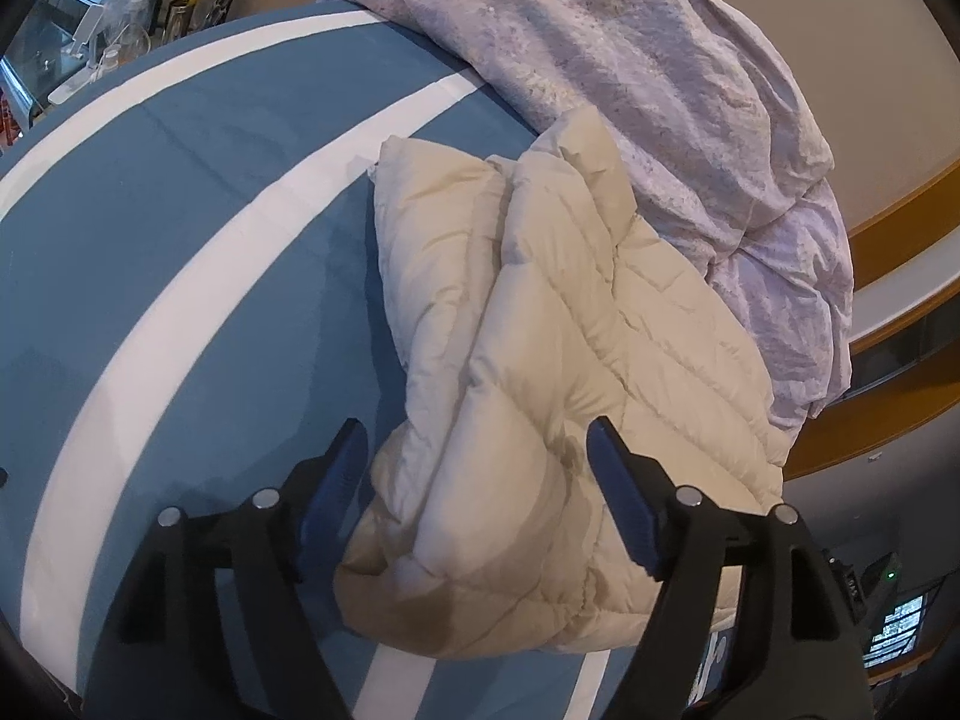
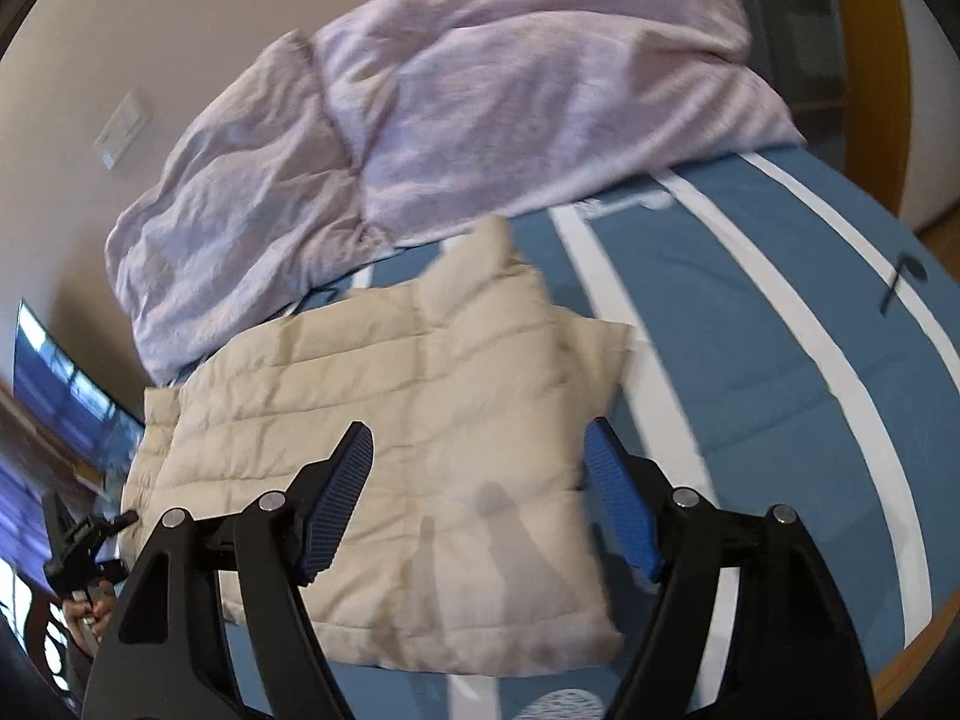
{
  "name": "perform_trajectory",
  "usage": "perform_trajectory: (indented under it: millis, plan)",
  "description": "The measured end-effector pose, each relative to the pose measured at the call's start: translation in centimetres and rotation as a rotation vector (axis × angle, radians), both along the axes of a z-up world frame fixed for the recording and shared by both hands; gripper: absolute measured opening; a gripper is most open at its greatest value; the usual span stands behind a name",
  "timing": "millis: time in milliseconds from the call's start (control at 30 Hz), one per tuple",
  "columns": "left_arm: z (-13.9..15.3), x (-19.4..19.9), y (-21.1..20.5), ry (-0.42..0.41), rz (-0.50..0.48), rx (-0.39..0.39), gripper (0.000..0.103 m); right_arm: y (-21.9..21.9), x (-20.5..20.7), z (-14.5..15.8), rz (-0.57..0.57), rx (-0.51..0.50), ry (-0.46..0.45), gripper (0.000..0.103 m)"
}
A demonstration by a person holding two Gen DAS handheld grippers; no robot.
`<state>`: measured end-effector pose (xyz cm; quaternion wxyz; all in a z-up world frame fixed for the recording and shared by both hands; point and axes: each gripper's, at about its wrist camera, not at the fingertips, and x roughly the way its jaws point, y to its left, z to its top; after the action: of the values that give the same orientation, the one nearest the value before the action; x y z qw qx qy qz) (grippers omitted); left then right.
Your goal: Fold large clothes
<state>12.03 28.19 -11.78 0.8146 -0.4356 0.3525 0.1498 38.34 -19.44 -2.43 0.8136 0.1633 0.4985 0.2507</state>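
Note:
A cream quilted puffer jacket (image 1: 540, 360) lies folded on a blue bed cover with white stripes (image 1: 180, 228). My left gripper (image 1: 477, 474) is open, hovering above the jacket's near end with nothing between its blue pads. In the right wrist view the same jacket (image 2: 390, 420) lies flat as a rough rectangle, collar pointing away. My right gripper (image 2: 480, 474) is open above its near edge, holding nothing. The left gripper (image 2: 72, 546) shows small at the far left edge of the right wrist view.
A crumpled lilac duvet (image 1: 630, 90) is heaped at the far side of the bed (image 2: 780, 330), touching the jacket. Cluttered shelf items (image 1: 102, 42) stand beyond the bed's left corner. A wall switch (image 2: 123, 129) is on the beige wall. Wooden floor shows past the bed edge.

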Motion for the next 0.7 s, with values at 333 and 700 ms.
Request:
perform_trajectory:
  millis: [333,700]
  plan:
    - [0.1,0.1,-1.2,0.024,0.027,0.018,0.079,9.4,-3.2,1.1,0.189,-0.102,-0.073,0.074]
    - [-0.6,0.6,-1.6,0.051,0.056,0.053,0.071,14.0,-6.4,-1.1,0.235,-0.258,-0.187,0.074]
